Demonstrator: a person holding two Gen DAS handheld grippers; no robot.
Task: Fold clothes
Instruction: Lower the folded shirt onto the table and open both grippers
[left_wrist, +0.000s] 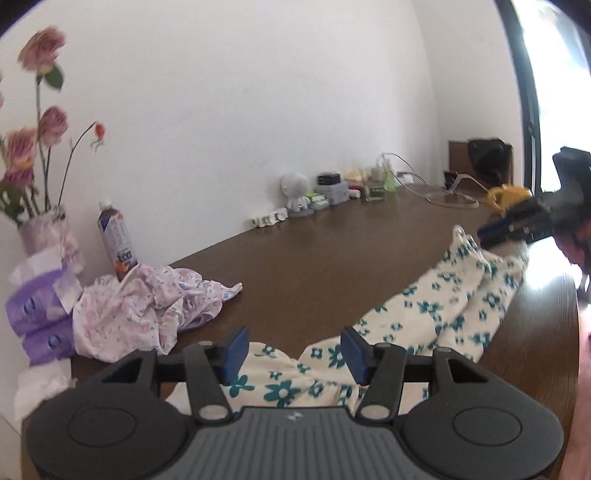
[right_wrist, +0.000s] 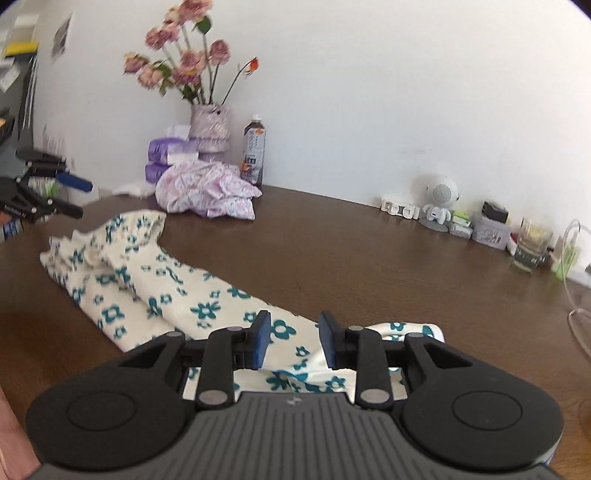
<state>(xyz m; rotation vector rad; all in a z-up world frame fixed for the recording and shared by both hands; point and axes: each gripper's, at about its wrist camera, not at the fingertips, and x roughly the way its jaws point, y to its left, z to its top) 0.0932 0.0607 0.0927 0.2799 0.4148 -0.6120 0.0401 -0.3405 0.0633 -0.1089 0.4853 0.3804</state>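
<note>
A cream garment with teal flowers (left_wrist: 439, 310) lies stretched in a long strip on the brown table (left_wrist: 314, 251); it also shows in the right wrist view (right_wrist: 173, 291). My left gripper (left_wrist: 293, 352) is open just above one end of it. My right gripper (right_wrist: 293, 339) is open above the other end, and it shows in the left wrist view (left_wrist: 513, 225) at the far end of the strip. The left gripper shows in the right wrist view (right_wrist: 70, 195), open, above the far end. A crumpled pink floral garment (left_wrist: 147, 306) lies by the wall, also in the right wrist view (right_wrist: 207, 192).
A vase of pink flowers (right_wrist: 210, 125), purple tissue packs (right_wrist: 162, 158) and a drink bottle (right_wrist: 254, 151) stand by the wall. A white figurine (right_wrist: 439, 201), small boxes, a glass (right_wrist: 530, 247) and cables (right_wrist: 576, 321) line the back edge. A yellow object (left_wrist: 508, 195) sits far right.
</note>
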